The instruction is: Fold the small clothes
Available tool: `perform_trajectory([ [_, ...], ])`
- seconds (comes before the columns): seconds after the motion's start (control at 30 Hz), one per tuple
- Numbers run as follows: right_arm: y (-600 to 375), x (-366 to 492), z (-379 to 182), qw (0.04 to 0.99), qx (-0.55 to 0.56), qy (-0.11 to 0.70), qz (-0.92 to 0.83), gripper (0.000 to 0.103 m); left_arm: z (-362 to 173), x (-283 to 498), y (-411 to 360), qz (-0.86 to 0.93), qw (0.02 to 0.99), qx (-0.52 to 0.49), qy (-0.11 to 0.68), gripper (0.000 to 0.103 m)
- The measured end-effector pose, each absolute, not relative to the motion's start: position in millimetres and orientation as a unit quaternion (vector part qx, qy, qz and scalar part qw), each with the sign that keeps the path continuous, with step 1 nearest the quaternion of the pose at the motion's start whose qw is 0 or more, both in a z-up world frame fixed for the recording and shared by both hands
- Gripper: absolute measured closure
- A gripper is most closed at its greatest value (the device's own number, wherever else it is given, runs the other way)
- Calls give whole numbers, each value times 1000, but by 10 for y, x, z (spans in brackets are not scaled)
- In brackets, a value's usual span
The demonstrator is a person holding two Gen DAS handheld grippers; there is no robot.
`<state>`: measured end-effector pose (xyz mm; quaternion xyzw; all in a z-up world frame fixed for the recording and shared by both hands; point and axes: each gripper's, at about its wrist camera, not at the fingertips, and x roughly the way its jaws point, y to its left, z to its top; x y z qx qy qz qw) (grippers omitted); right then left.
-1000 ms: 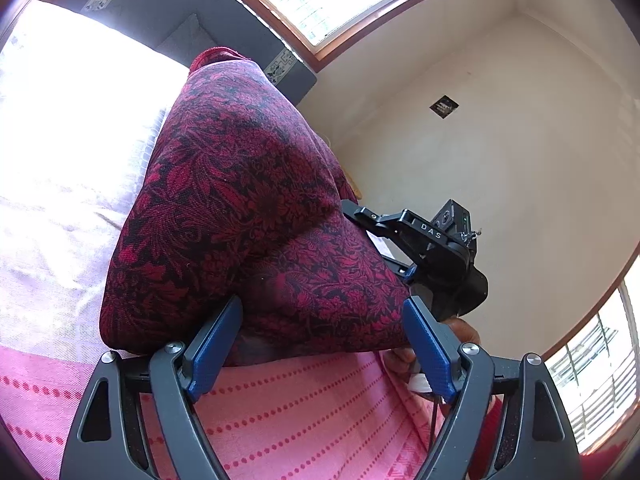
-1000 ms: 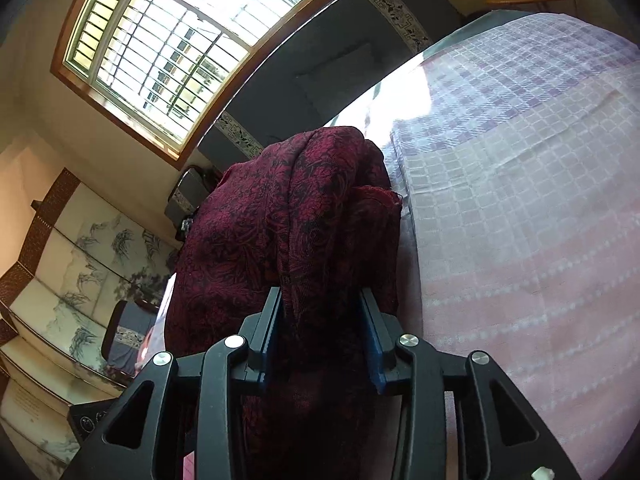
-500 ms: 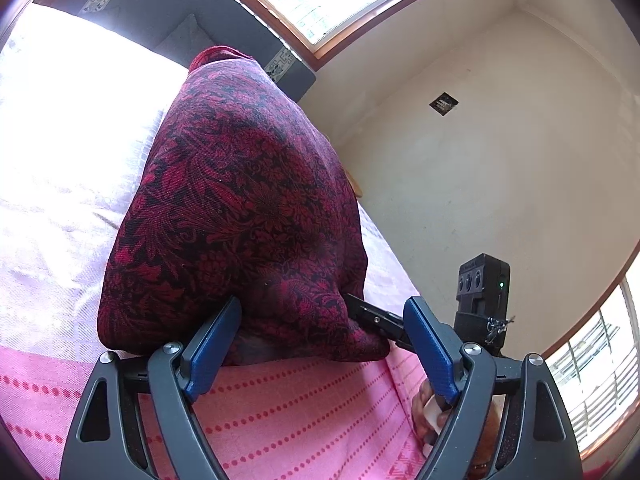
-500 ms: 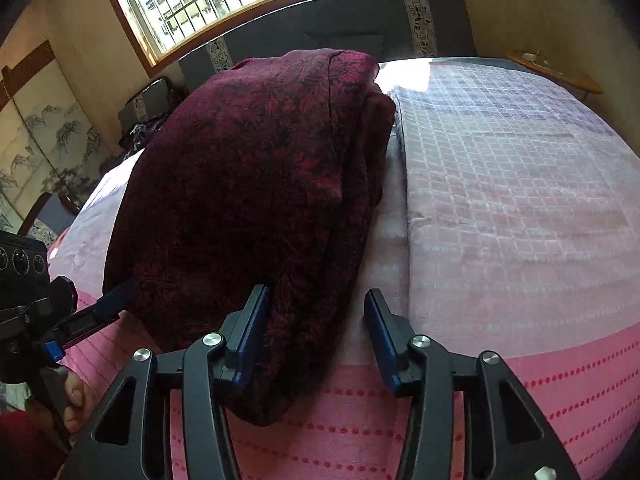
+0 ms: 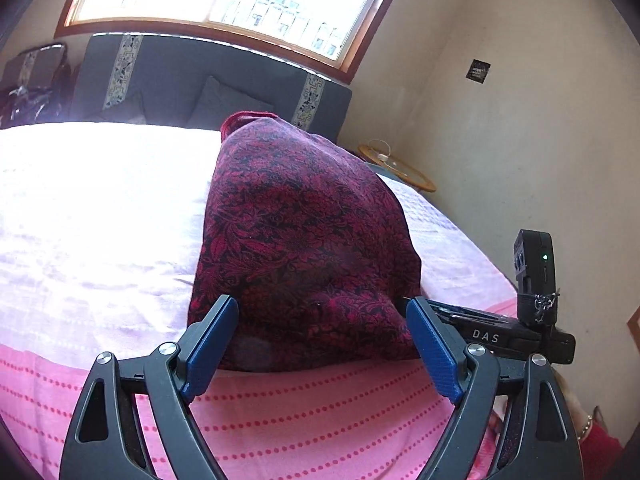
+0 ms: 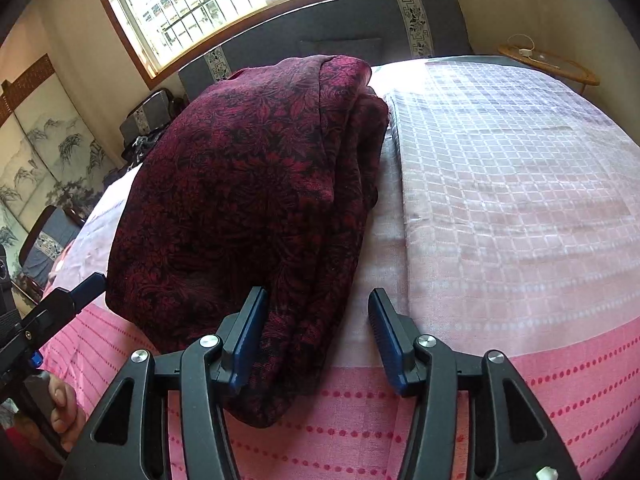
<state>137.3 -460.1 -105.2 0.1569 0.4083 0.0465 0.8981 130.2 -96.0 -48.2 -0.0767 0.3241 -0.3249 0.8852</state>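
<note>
A dark red floral garment lies folded into a long bundle on the bed, running away from me. It also shows in the right wrist view. My left gripper is open, its blue pads on either side of the bundle's near end, not pinching it. My right gripper is open over the bundle's near right edge, with cloth lying between the jaws. The right gripper's body shows at the right in the left wrist view.
The bed has a pink dotted cover near me and a pale checked blanket beyond. A grey headboard stands under a window. A small round table is at the far right corner.
My right gripper opened and let go of the garment, which came down and now lies on the bed. Both views have tilted level with the bed.
</note>
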Motion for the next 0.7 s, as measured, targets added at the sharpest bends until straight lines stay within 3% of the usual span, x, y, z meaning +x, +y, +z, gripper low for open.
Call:
perform_trajectory([
  [0.17,-4569,1379,-1031,899,157,407,41,49,-345,1233,-968,-284,913,-7,292,10],
  [0.7,-4536,1401,-1027,900,152,407,42,40,-433,1546,-1024,-247,925,32,288,8],
])
